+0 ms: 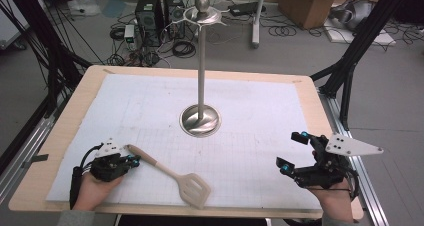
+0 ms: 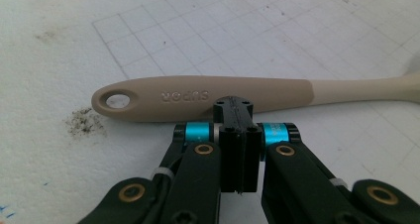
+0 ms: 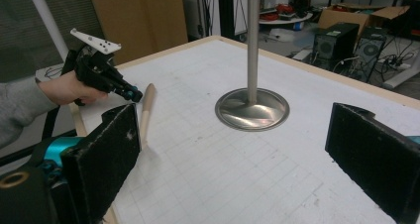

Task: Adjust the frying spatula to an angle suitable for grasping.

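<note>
1. High view first, for the biggest thing: the table (image 1: 60, 136) carries a white gridded mat (image 1: 150, 106), and on it a tall metal stand (image 1: 201, 71) rises from a round base to hooks under a ball at the top. That rack looks like the likely place to hang the tool, so plan the grasp with it in mind.
2. Next, the slotted spatula (image 1: 170, 173) lies flat at the near left of the mat, blade toward the person, handle pointing up-left with its hanging hole at the far end.
3. Right gripper (image 1: 296, 151) hovers at the near right, well apart from the spatula, its jaws spread wide and empty. It could steady the stand later.
4. Left gripper (image 2: 233, 110) sits just beside the handle (image 2: 208, 96), jaws pressed together with nothing between them. To do this well, I judge it must spread its jaws, straddle the handle crosswise near mid-length, then close.
5. Smallest, the hole (image 2: 118, 101): leave it uncovered by the pads.
</note>
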